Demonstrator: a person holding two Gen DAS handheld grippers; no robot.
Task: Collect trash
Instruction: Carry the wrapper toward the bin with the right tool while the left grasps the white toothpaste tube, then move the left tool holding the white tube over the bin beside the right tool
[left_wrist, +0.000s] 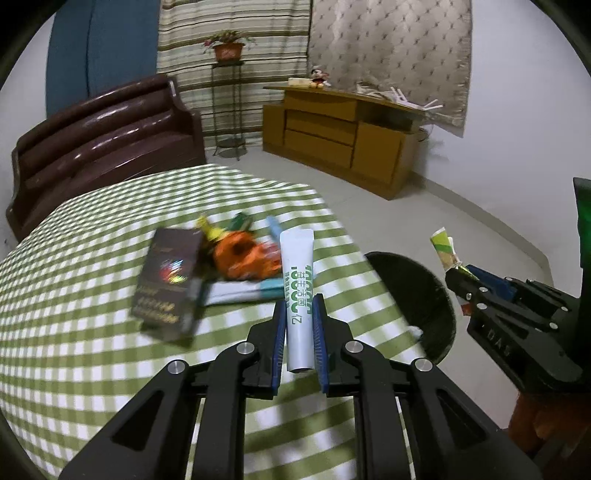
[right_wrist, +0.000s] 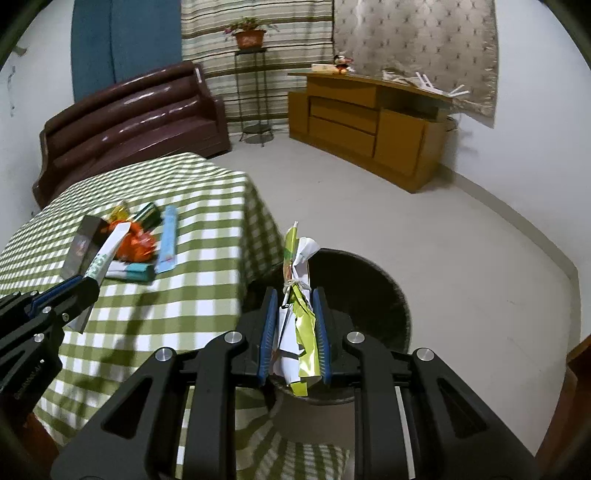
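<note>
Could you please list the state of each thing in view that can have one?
Left claw: shut on the white tube, lifted above the table.
Right claw: shut on the paper bundle, over the black bin.
Black bin: open-topped.
Dark box: lying on the checked tablecloth.
Orange wrapper: crumpled.

A brown leather sofa (right_wrist: 129, 118) stands against the back wall, the landmark here. Just right of its armrest is a thin metal plant stand (right_wrist: 253, 96) with a potted plant (right_wrist: 249, 35) on top, before a striped curtain (right_wrist: 255, 55). Farther right of the sofa sits a wooden cabinet (right_wrist: 369, 122) with drawers; a small plush toy (right_wrist: 341, 63) rests on its top. A blue panel (right_wrist: 125, 40) rises behind the sofa. Pale floor tiles (right_wrist: 424, 236) spread in front of it.
</note>
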